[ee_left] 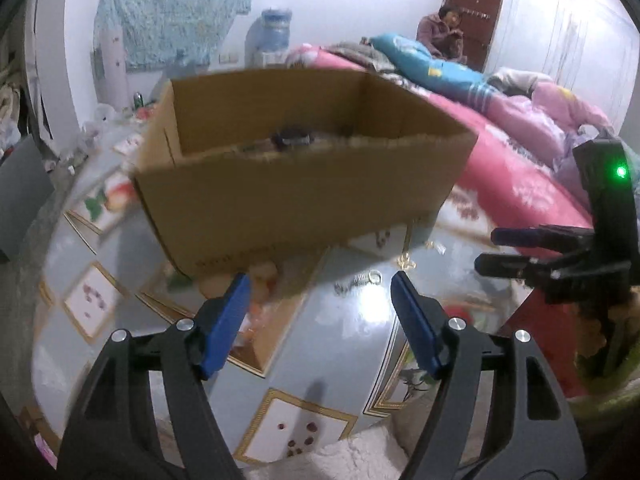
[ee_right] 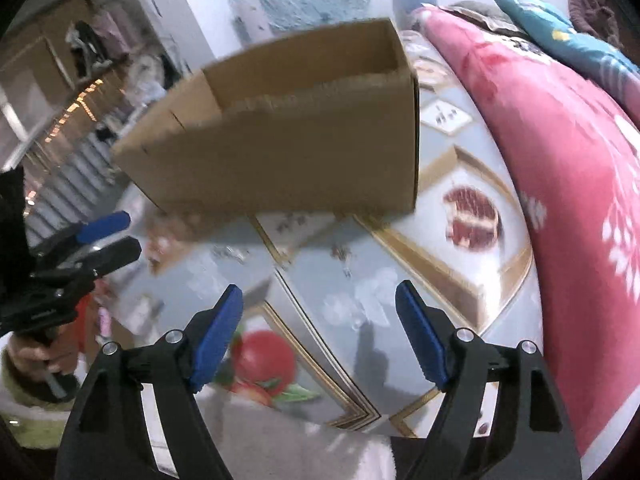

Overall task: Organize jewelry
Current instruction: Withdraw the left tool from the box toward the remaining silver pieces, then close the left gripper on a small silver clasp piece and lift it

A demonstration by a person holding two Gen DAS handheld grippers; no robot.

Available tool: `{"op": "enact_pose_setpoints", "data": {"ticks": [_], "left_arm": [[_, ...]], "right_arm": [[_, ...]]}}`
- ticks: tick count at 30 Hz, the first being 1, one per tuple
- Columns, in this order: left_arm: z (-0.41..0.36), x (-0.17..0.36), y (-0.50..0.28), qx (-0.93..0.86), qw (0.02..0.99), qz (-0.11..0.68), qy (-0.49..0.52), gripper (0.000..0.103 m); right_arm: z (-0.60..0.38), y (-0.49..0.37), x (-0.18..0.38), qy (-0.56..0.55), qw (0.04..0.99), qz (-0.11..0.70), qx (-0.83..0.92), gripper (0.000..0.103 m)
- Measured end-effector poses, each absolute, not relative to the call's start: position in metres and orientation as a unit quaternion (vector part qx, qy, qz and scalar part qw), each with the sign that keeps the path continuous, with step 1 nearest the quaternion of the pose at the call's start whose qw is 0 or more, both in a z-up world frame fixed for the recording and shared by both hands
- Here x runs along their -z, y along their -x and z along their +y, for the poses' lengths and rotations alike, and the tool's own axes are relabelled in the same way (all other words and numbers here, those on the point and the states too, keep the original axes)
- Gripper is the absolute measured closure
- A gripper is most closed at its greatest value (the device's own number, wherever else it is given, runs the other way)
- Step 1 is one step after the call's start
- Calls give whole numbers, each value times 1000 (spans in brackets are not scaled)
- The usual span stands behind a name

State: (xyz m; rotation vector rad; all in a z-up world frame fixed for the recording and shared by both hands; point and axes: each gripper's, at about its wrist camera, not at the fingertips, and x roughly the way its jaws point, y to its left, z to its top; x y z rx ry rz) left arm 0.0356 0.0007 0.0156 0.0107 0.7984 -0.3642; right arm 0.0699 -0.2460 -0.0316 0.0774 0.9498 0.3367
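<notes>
Jewelry: small silver chain (ee_left: 358, 280) on table (ee_left: 352, 332) before box (ee_left: 296, 196). Light, limp, slippery, I judge; pinch its ring. My left claw (ee_left: 320, 312) and right claw (ee_right: 320, 320) gape empty.

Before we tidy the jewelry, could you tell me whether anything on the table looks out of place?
Yes: a small silvery chain with a ring lies loose on the glossy patterned tabletop, just in front of the open brown cardboard box, not inside it. Both the left gripper and right gripper are open and empty.

Small chain (ee_left: 358, 280) on table (ee_left: 352, 332) before box (ee_left: 296, 184)
</notes>
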Motion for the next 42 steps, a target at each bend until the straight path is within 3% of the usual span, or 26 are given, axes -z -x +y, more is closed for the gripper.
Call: {"op": "enact_pose_setpoints", "data": {"ticks": [6,15,21,25,42], "left_arm": [[-21,10,-50,179,898,394,-76,59],[-42,33,-62,210,877,419,-109,81],[-47,36,-66,221,875,412,-121,87],[-49,36,-66,228,875,408,-128,101],[-12,-2,-63,238,889,391,-8,103]], "right_arm": [[-221,-65,42,-3,879,445,-172,27],[-209,-69,51,-17,873,445,-200,44],[-207,-71,55,-27,869,448,-208,45],[-204,-72,56,-28,870,446,-211,45],[-212,-67,55,-32,873,437,-215,46]]}}
